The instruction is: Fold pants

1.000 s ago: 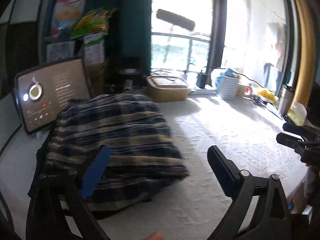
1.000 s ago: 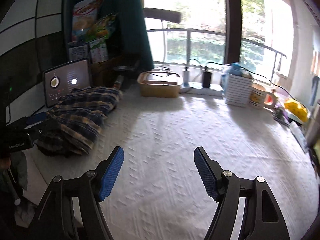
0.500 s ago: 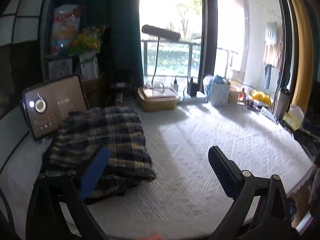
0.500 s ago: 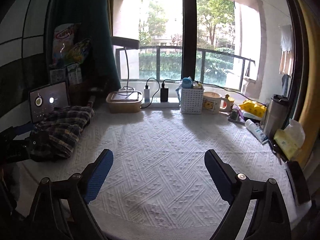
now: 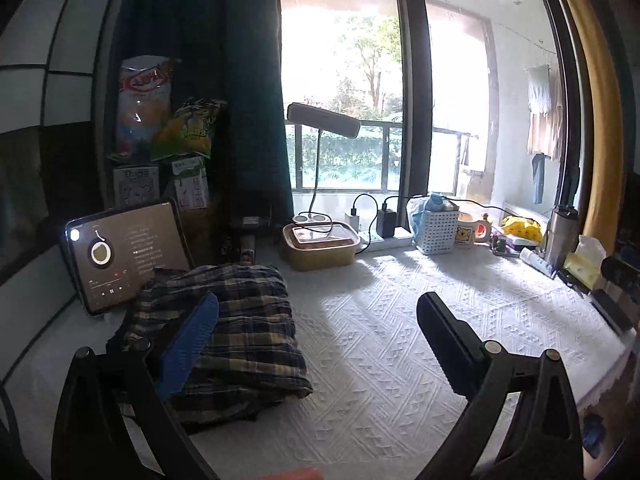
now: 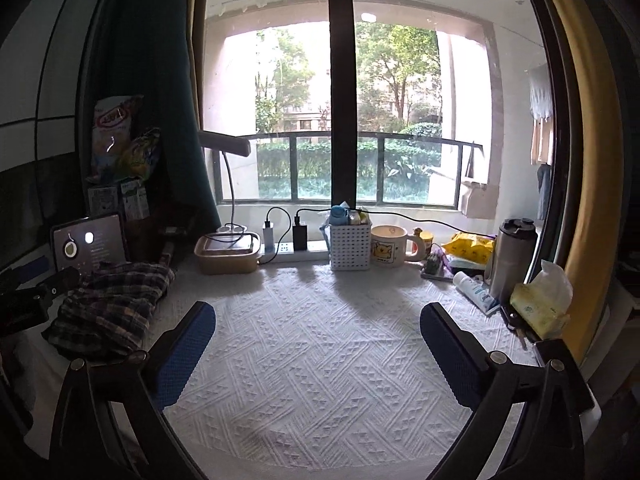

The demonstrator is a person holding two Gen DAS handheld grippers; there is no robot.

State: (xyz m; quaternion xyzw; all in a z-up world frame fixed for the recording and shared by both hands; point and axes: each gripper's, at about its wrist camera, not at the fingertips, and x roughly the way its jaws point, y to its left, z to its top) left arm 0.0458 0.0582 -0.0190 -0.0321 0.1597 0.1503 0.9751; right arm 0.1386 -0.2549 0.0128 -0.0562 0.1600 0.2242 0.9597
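Observation:
The plaid pants [image 5: 248, 320] lie folded in a thick bundle at the left end of the white textured table cover [image 5: 400, 320]; the right wrist view shows the pants [image 6: 116, 300] at far left. My left gripper [image 5: 318, 304] hangs above and in front of the bundle, open, and its blue left pad overlaps the cloth only in the picture. My right gripper [image 6: 316, 312] hovers over the bare middle of the cover [image 6: 320, 340], its jaws opening wide with nothing between them. The left gripper [image 6: 40, 292] shows as a dark shape beside the pants.
A lit tablet [image 5: 124, 252] leans behind the pants. Along the window stand a tan lidded box [image 5: 320, 246], a desk lamp [image 5: 324, 120], a power strip, a white basket [image 6: 350, 246], a mug [image 6: 390, 246], a steel flask [image 6: 512, 256] and a tissue pack [image 6: 540, 304].
Both grippers have drawn back from the pants and risen, so more of the window shows. The right jaws have spread wider. The pants lie unmoved.

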